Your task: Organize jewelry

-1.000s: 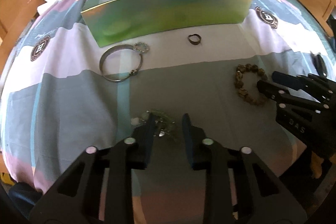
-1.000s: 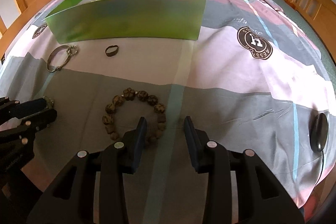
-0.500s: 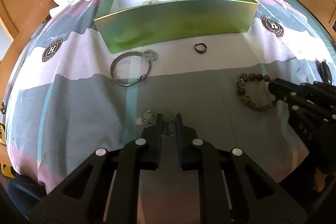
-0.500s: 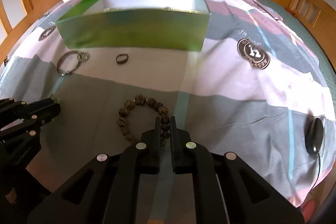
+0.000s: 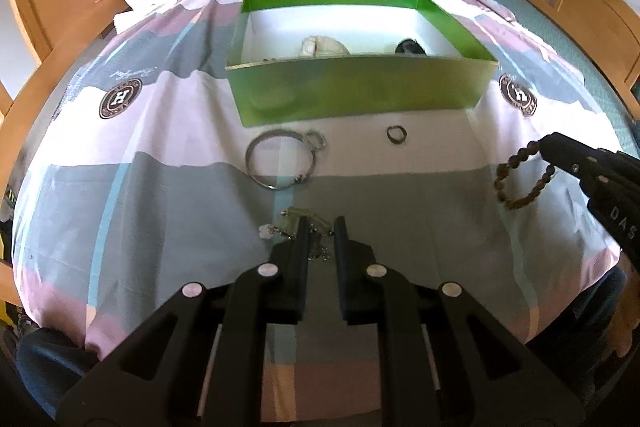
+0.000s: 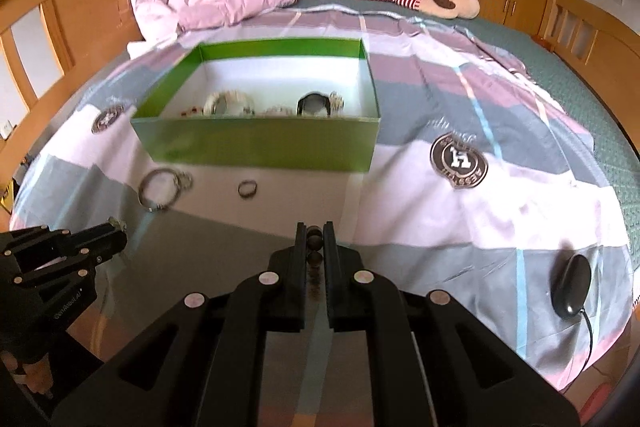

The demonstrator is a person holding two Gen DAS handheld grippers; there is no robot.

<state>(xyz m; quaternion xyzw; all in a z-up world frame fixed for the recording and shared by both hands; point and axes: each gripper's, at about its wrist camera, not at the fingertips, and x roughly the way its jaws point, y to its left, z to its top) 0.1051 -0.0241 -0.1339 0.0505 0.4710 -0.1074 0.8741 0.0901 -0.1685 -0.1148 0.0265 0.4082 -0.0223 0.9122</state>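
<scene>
A: Start with the biggest thing. Where does the green box sit?

B: On the bedspread, straight ahead of both grippers, its long side running across the view. It is open on top and already has several pieces of jewelry inside.

A: And what is left outside?

B: The silver bangle lies just in front of the box's near wall, toward its left end. The small ring lies to the right of it, also close to the wall.

A: The right gripper?

B: Its jaws are closed on the bead bracelet, which hangs lifted clear of the cloth, as the left wrist view shows. From that gripper the box lies ahead and a little left, with nothing between them, so I judge the carry to be a short forward reach over the near wall.

A: And the left gripper?

B: Its jaws are drawn close together around the chain piece, a small tangle with a pale bead, though a narrow gap shows between them. I cannot tell if it has left the cloth. The box lies straight ahead, past the bangle.

A: Which goes first?

B: Probably the right, since its bracelet is already up.
</scene>
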